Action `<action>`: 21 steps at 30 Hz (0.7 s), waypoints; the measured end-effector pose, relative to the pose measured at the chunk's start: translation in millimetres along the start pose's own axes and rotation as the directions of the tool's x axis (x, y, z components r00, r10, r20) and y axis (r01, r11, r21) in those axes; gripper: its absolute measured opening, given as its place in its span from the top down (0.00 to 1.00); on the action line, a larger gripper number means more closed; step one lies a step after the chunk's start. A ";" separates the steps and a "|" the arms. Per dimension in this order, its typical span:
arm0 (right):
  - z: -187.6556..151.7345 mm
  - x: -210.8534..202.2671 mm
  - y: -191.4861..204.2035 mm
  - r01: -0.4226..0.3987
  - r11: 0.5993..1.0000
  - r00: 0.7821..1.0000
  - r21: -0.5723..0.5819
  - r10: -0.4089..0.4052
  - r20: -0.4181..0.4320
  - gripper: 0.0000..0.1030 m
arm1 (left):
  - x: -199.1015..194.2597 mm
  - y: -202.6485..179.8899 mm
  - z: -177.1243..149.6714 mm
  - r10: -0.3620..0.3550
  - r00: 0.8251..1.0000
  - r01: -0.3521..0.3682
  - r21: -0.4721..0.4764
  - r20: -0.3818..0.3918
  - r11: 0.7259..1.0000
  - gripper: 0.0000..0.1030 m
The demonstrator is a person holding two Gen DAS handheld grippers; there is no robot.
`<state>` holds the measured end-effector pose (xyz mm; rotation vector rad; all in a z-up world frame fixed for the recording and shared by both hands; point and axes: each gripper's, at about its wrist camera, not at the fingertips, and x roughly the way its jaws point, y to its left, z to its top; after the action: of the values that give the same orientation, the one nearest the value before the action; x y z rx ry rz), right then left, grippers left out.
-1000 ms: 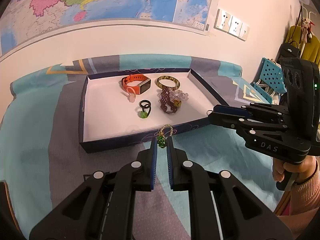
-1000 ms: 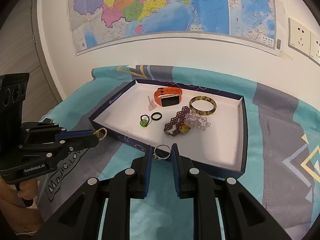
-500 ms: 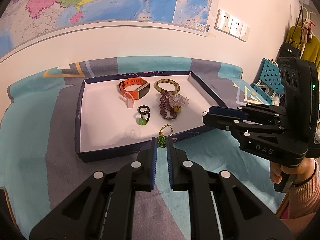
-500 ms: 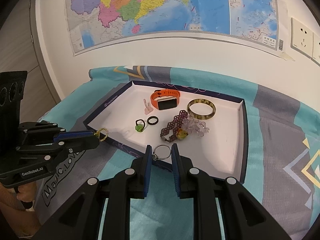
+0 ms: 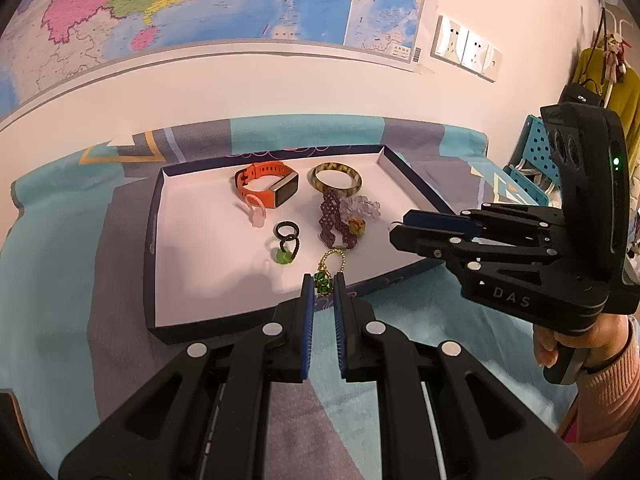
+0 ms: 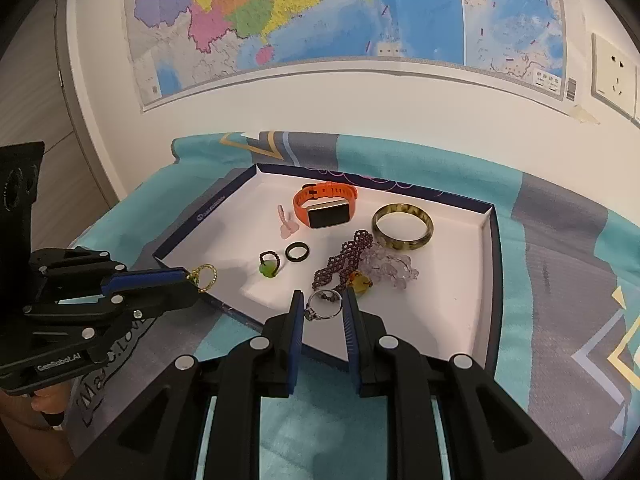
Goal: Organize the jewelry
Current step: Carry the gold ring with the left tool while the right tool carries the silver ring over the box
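My left gripper (image 5: 323, 285) is shut on a gold-chain ring with a green stone (image 5: 325, 280), held over the near rim of the white-lined tray (image 5: 208, 312); it also shows in the right wrist view (image 6: 202, 276). My right gripper (image 6: 322, 306) is shut on a silver ring (image 6: 323, 307) above the tray's near side. In the tray lie an orange watch (image 6: 325, 208), an amber bangle (image 6: 402, 227), a purple beaded bracelet (image 6: 340, 264), clear beads (image 6: 390, 266), a black ring (image 6: 298, 251), a green-stone ring (image 6: 269, 266) and a pink piece (image 6: 287, 227).
The tray sits on a teal and grey patterned cloth (image 6: 560, 280). A wall with a map (image 6: 320, 12) stands close behind. A blue perforated basket (image 5: 536, 160) and hanging clothes are at the far right in the left wrist view.
Both grippers have moved forward toward the tray, carrying their rings from in front of the near rim to over the tray's near edge.
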<state>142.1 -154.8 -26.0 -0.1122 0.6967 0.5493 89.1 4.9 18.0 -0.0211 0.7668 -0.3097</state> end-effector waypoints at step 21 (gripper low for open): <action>3.4 30.8 -8.2 0.002 1.000 0.998 0.009 -0.002 -0.063 0.83 | 27.0 3.6 8.2 0.016 0.999 -0.016 0.000 -0.032 1.000 0.90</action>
<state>167.8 -147.3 -43.7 -0.1219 0.7602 0.5425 114.0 0.0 5.1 -0.0103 0.7979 -0.2953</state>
